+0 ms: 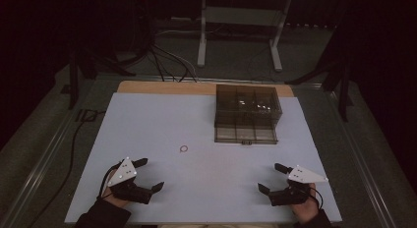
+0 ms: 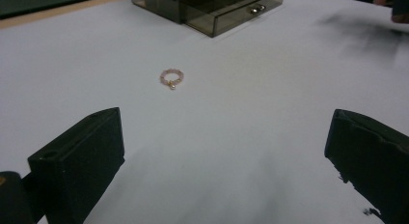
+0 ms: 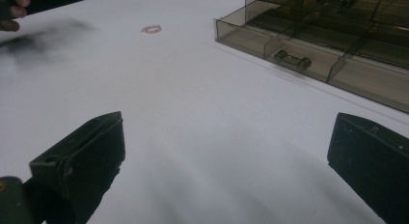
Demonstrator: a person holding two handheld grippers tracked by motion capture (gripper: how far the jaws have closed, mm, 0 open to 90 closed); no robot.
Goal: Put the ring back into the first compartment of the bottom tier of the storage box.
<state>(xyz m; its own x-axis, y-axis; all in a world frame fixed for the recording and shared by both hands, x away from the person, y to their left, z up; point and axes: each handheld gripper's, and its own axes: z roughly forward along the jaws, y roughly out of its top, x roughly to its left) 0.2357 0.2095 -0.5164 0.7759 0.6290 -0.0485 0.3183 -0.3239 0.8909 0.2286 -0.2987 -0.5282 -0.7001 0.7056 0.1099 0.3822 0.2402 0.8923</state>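
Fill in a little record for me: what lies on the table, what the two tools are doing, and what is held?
surface: white table
small item: beaded ring, lying alone on the table
container: smoky clear drawer box, bottom drawer pulled out
left hand-held gripper: jaws open, nothing between them, ring ahead of it
right hand-held gripper: jaws open, nothing between them
held: nothing

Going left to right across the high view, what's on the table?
Left gripper, open → small bead ring → smoky clear drawer box → right gripper, open.
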